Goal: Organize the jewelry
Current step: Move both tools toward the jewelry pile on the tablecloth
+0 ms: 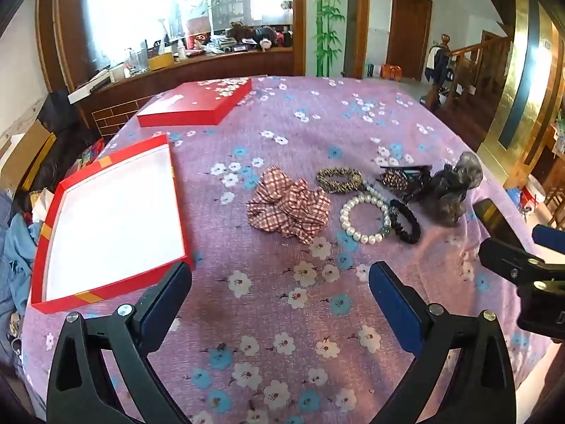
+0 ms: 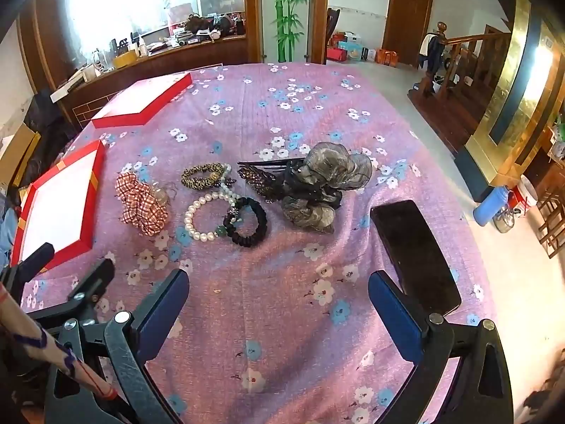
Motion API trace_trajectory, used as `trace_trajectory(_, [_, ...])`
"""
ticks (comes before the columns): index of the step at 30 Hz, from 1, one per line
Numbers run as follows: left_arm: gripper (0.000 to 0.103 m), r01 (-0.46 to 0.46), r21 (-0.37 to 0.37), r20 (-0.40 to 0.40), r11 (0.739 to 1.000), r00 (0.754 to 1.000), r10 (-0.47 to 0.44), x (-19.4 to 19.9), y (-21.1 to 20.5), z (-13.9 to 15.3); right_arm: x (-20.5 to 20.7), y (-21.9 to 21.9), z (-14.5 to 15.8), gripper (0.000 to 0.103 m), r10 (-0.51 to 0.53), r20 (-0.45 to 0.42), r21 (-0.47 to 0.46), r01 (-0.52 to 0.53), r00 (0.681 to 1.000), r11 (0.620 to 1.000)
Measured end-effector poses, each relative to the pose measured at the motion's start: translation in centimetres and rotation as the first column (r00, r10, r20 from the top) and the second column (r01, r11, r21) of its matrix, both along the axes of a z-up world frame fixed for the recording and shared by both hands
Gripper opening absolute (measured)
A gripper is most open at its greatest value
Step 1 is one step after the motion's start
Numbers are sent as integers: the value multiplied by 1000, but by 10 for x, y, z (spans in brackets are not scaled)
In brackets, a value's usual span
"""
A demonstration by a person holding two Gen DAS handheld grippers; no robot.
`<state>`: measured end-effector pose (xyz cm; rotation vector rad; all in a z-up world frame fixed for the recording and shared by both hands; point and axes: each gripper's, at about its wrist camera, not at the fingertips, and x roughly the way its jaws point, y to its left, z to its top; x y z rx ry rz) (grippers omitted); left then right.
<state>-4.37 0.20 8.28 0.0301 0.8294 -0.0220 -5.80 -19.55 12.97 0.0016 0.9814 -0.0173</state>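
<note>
A cluster of accessories lies mid-table: a red plaid scrunchie (image 1: 289,208) (image 2: 141,205), a leopard-print hair tie (image 1: 339,179) (image 2: 203,175), a pearl bracelet (image 1: 363,217) (image 2: 208,217), a black scrunchie (image 1: 406,221) (image 2: 249,226), a beaded hair clip (image 1: 399,180) (image 2: 259,178) and a grey gauze bow (image 1: 452,190) (image 2: 325,187). An open red box with a white lining (image 1: 109,219) (image 2: 58,208) sits at the left. My left gripper (image 1: 280,282) hovers open over bare cloth, short of the cluster. My right gripper (image 2: 279,291) is open too, nothing between its fingers.
The red box lid (image 1: 197,104) (image 2: 141,100) lies at the far left. A dark phone (image 2: 413,254) (image 1: 498,222) rests on the floral tablecloth (image 1: 317,116) near the right edge. The right gripper (image 1: 529,268) shows at the left view's right side. Beyond are a cluttered counter and a staircase.
</note>
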Motion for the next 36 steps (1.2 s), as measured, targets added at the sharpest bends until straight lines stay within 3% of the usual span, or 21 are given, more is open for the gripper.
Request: trace_trajectory(36, [100, -13, 10, -20, 1000, 1000, 13, 9, 21, 3, 14, 14, -3, 102, -6, 3, 27, 6, 1000, 1000])
